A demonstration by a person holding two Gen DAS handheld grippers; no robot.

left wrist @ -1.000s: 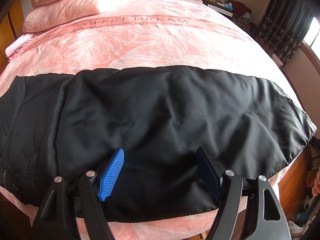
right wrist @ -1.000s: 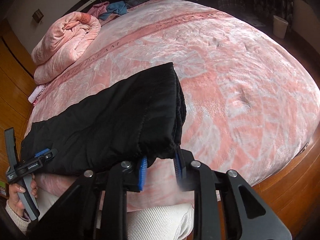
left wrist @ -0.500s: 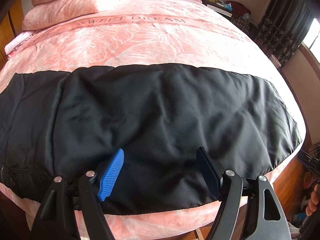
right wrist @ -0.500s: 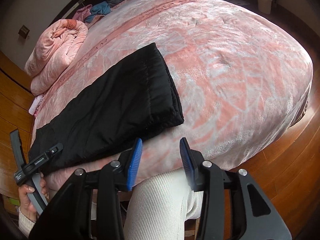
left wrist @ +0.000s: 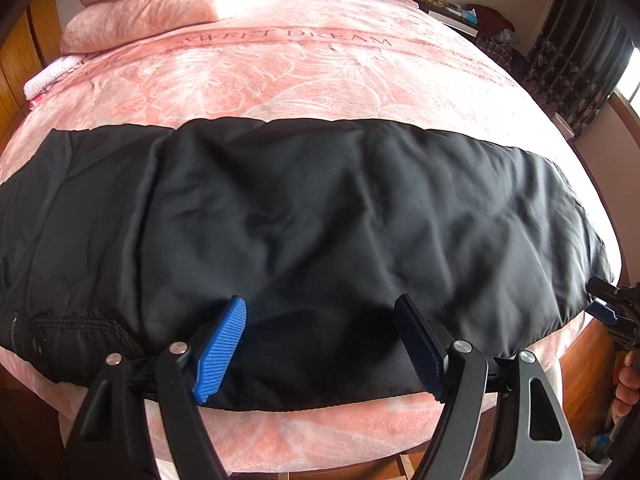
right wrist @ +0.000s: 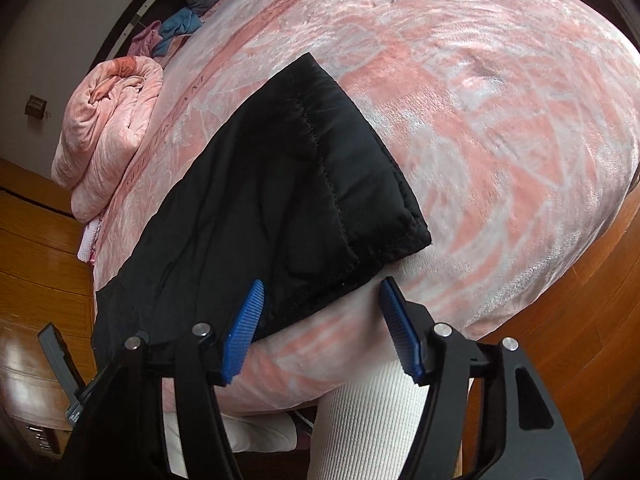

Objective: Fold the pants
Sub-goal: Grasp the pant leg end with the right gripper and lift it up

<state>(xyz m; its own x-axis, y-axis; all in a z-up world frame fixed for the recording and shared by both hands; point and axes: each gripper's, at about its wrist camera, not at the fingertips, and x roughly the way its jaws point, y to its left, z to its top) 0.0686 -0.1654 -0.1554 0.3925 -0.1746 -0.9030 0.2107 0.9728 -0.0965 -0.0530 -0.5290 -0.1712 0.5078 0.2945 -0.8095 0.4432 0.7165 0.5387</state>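
Black pants point(left wrist: 304, 216) lying flat along the front edge of the pink bed point(left wrist: 320, 76). Left gripper point(left wrist: 320, 344) wide apart over them, gripping nothing. Right gripper point(right wrist: 320, 324) also apart, just off the hem corner.

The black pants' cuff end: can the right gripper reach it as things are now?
Probably yes. The right gripper is open and empty just off the cuff end of the black pants, which lies flat on the pink bedspread with nothing between.
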